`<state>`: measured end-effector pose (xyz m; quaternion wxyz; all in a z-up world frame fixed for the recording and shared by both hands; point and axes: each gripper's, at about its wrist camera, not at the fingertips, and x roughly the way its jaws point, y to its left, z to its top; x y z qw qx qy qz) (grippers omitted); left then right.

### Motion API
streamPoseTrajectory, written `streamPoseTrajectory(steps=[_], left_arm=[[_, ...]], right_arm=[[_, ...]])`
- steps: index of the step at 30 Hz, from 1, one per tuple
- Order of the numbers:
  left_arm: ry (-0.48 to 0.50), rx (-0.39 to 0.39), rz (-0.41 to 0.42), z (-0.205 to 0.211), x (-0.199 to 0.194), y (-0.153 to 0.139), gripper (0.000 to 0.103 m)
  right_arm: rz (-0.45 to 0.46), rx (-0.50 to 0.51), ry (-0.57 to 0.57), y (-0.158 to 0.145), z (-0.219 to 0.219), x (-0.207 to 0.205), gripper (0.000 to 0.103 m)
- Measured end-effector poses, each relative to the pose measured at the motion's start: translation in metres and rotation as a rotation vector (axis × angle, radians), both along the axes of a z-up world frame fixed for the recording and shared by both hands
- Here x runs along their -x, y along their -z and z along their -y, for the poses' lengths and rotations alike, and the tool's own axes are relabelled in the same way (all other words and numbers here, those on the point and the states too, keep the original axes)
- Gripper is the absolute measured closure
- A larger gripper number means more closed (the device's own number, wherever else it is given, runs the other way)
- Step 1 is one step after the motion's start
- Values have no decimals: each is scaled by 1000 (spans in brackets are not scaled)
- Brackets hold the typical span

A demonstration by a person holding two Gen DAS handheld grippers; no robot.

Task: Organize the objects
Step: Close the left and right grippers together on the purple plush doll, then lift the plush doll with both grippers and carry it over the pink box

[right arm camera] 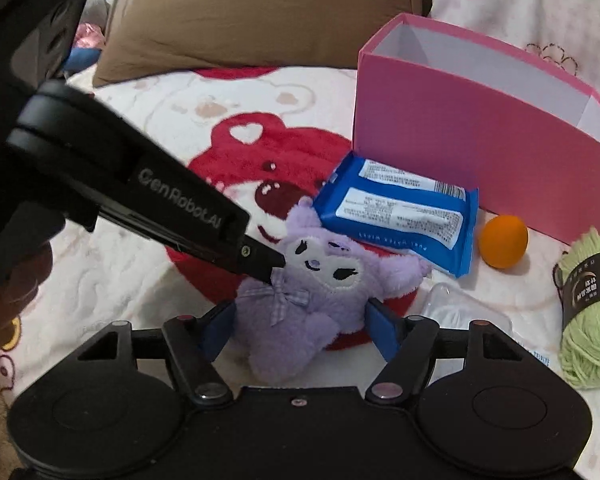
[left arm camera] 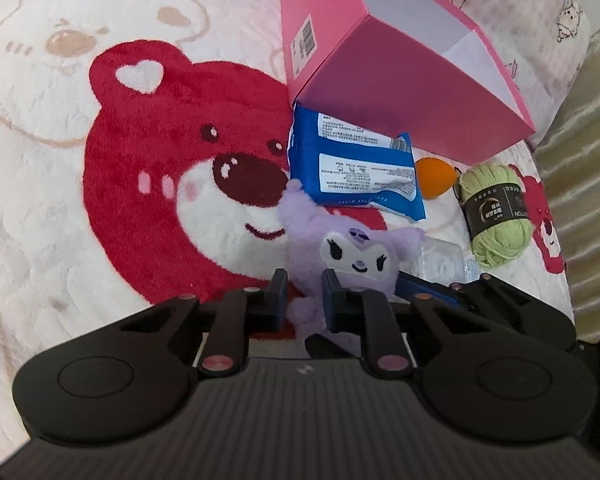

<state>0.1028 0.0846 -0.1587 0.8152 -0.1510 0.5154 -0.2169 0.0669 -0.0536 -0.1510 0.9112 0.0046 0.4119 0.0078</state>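
The purple plush toy (right arm camera: 300,312) lies on the bear-print blanket (left arm camera: 100,208), in front of the blue wipes pack (right arm camera: 400,216). The left hand-held gripper (left arm camera: 303,298) is clamped on the toy's side, by its head. The right hand-held gripper (right arm camera: 300,330) has its jaws apart, one on each side of the toy's body. The pink box (right arm camera: 460,152) behind stands open; its inside looks white, the contents cannot be seen.

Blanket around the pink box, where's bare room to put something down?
Free: the blanket left of the purple plush, and the strip between the brown pillow and the pink box. Crowded: in front of the box, with wipes pack, orange sponge, green yarn.
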Motion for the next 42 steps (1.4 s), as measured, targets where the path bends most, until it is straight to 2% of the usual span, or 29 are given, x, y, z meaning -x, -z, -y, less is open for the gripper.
streamPoseTrajectory(steps=[6,8,10,12,13,15,17,19,22,26,29,32,33,35,37,38,40,42], left_arm=[[-22,9,-22,1,0,8,85],[-30,18,-23,-1,0,9,85],[-30,25,-20,-1,1,8,85],[-21,49,-17,-1,3,7,80],[-17,64,-22,0,3,7,78],[-15,87,-30,1,4,7,62],[-16,87,-36,2,4,8,54],[-22,88,-48,2,4,10,53],[-49,111,-51,-2,4,9,52],[-81,120,0,-7,8,1,54],[-70,130,12,-6,8,-1,56],[-62,70,-32,-1,6,7,56],[-68,55,-42,0,6,11,56],[-90,73,-37,-4,8,13,56],[-116,76,-40,-8,9,12,56],[-147,83,-47,-11,12,11,55],[-171,107,-53,-17,15,8,57],[-187,88,-49,-19,18,7,57]], right_arm=[[-87,-102,49,5,9,1,26],[-118,-153,38,5,9,4,18],[-117,-230,51,6,12,7,17],[-96,-238,77,7,14,6,18],[-87,-231,91,7,14,6,20],[-78,-215,116,8,14,2,29],[-71,-174,135,9,14,-1,42],[-61,-135,133,9,14,-1,45],[-56,-149,136,13,16,2,47],[-32,-119,119,12,13,5,47],[-14,-143,89,10,11,8,47],[-4,-170,12,7,2,8,47],[-11,-146,-4,8,-3,9,46],[-37,-115,-15,13,-10,8,40],[-79,-178,17,20,-4,7,32],[-76,-219,35,20,1,9,32],[-75,-244,48,19,5,9,28],[-73,-264,60,18,7,9,28]])
